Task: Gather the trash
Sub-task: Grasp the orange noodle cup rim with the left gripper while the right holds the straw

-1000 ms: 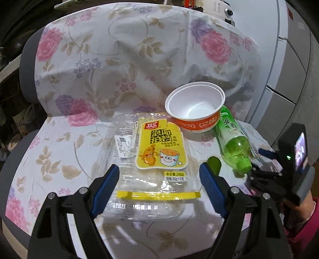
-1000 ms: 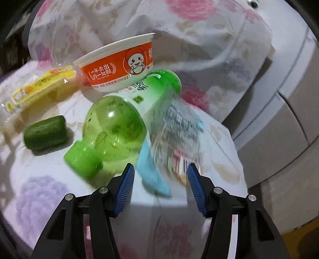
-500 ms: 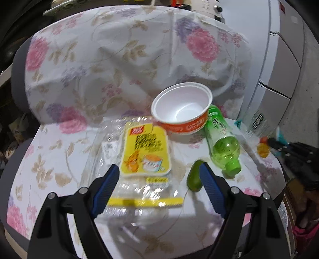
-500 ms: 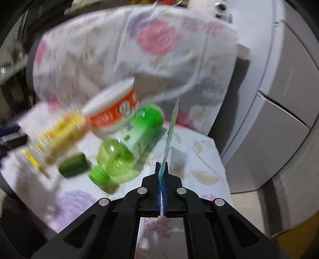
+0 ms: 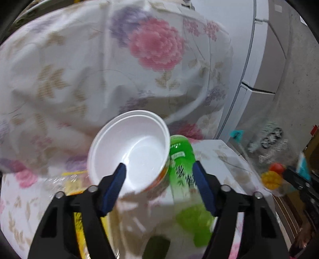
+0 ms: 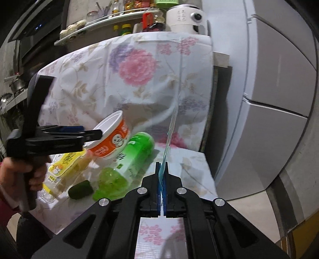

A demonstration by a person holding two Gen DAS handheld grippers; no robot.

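Note:
A white bowl with an orange outside (image 5: pixel 135 147) (image 6: pixel 113 139) lies tipped on the floral seat, its mouth toward my left gripper (image 5: pixel 159 166) (image 6: pixel 95 132). The jaws are closing: one finger is inside the bowl, the other over the green bottle (image 5: pixel 181 159) (image 6: pixel 133 153), and the bowl's wall between them is not pinched. My right gripper (image 6: pixel 162 165) is shut on a clear plastic wrapper with blue edges (image 6: pixel 169 137) (image 5: pixel 267 137), held in the air to the right of the seat. A yellow-labelled clear tray (image 6: pixel 65 159) and a dark green piece (image 6: pixel 80 189) lie nearer.
A floral cloth (image 6: pixel 139 69) covers the seat and its back. Grey cabinet fronts (image 6: pixel 279 99) stand close on the right. Behind are a shelf of jars (image 6: pixel 119 16) and a white appliance (image 6: pixel 185 18). A person's hand (image 6: pixel 30 169) holds the left gripper's handle.
My left gripper swung from over the clear tray to the bowl and narrowed its jaws; the bowl now tips. My right gripper shut on the wrapper and lifted it off the seat.

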